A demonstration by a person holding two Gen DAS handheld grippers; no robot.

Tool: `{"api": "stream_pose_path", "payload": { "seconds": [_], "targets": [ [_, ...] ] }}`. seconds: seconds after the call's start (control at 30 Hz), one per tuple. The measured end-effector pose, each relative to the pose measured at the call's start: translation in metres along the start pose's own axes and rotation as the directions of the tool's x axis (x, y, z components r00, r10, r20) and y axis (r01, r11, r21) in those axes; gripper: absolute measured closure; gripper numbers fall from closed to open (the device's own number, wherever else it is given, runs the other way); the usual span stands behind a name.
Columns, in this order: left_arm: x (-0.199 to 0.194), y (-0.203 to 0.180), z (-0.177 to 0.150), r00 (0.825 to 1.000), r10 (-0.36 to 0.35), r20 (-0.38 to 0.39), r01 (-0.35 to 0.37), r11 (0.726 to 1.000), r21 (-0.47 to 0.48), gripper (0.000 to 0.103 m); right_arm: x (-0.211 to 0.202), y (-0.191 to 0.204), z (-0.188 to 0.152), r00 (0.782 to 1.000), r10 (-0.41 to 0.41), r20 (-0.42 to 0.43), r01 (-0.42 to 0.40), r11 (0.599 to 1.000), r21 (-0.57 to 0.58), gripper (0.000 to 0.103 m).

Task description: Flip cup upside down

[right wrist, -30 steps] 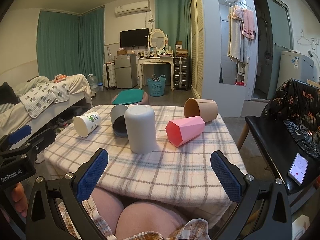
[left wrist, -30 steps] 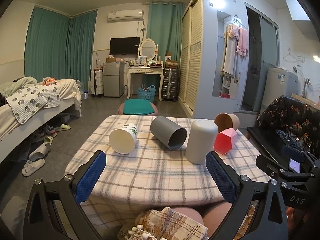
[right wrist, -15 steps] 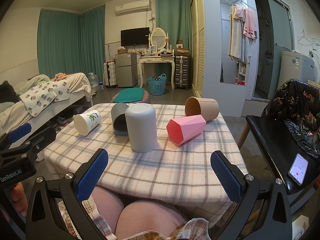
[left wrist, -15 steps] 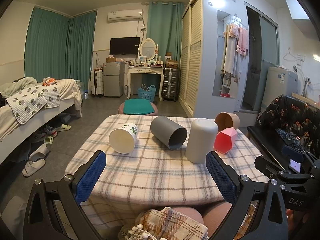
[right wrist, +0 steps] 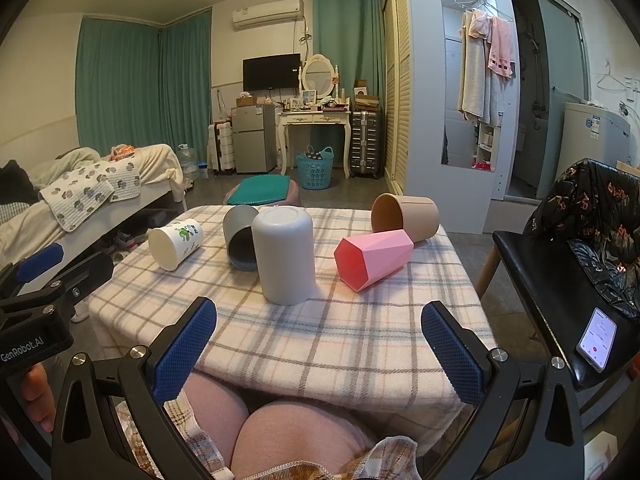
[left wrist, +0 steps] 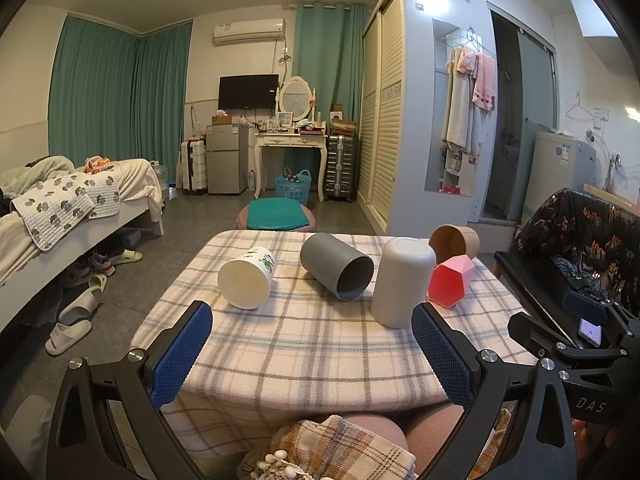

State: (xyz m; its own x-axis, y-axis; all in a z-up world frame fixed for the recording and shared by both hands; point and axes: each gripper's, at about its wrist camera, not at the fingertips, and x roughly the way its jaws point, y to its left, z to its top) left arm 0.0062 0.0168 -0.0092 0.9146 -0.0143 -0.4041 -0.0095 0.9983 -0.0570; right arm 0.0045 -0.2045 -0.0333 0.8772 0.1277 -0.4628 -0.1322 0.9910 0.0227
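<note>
Several cups are on the checked tablecloth [left wrist: 312, 344]. A pale grey cup [left wrist: 402, 282] [right wrist: 285, 254] stands upside down. A white printed cup [left wrist: 247, 277] [right wrist: 176, 243], a dark grey cup [left wrist: 336, 266] [right wrist: 239, 240], a pink faceted cup [left wrist: 451, 281] [right wrist: 374, 258] and a brown cup [left wrist: 454, 242] [right wrist: 404, 220] lie on their sides. My left gripper [left wrist: 312, 356] and right gripper [right wrist: 320, 352] are both open and empty, held at the table's near edge, short of all cups.
The person's knees [right wrist: 280, 436] are under the near table edge. A black chair [right wrist: 560, 280] with a phone [right wrist: 597, 339] stands to the right. A bed [left wrist: 60, 208] is on the left, with slippers [left wrist: 68, 330] on the floor. A green stool [left wrist: 277, 219] is behind the table.
Both views have hardly shifted. No cup has moved and both grippers have stayed open.
</note>
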Motion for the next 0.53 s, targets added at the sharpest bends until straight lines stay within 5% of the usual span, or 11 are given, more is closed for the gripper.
{"api": "stream_pose_path", "payload": {
  "seconds": [0.53],
  "targets": [
    [0.0005,-0.0003,0.0015,1.000,0.013,-0.001,-0.013,1.000,0.014,0.000,0.0006,0.0005,0.0002,1.000,0.001,-0.002,-0.001,1.000,-0.002,0.000]
  ]
}}
